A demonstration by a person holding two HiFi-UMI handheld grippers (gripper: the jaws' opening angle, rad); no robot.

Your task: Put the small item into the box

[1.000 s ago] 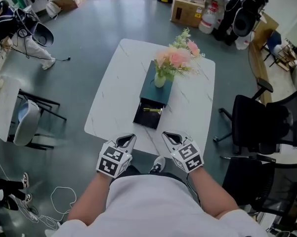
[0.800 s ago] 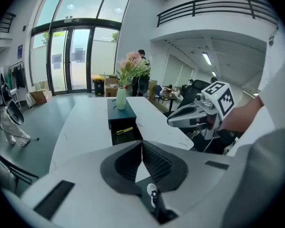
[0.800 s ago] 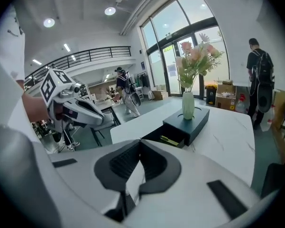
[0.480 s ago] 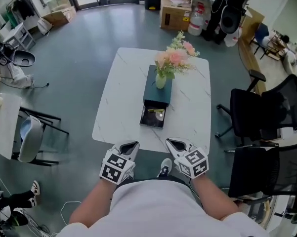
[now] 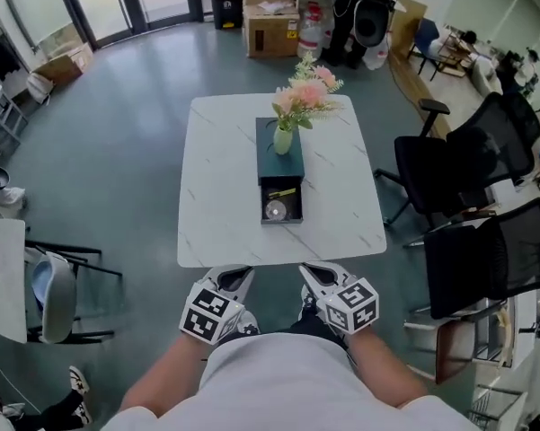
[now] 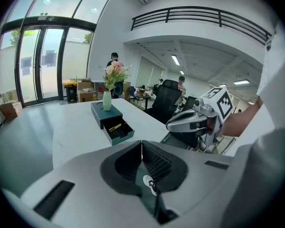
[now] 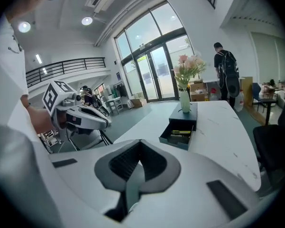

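Farther back from the white surface (image 5: 217, 187) than before, the left hand-held gripper (image 5: 230, 277) and right hand-held gripper (image 5: 315, 275) sit at the waist, jaws together and empty. The small item (image 5: 275, 210) lies in the box's (image 5: 279, 155) open drawer (image 5: 294, 215), so the task looks done.

Two tools: the left tool (image 5: 234, 275) and the right tool (image 5: 312, 273). One desk (image 5: 225, 178) lies ahead of them. On it stand one box (image 5: 292, 164) with one open drawer (image 5: 293, 215) and one vase (image 5: 283, 140) of flowers. Two small items lie in the drawer: one gold stick (image 5: 283, 192) and one round disc (image 5: 275, 210). Off to the right of the right tool stand two black chairs, a near black chair (image 5: 485, 263) and a far black chair (image 5: 431, 173).
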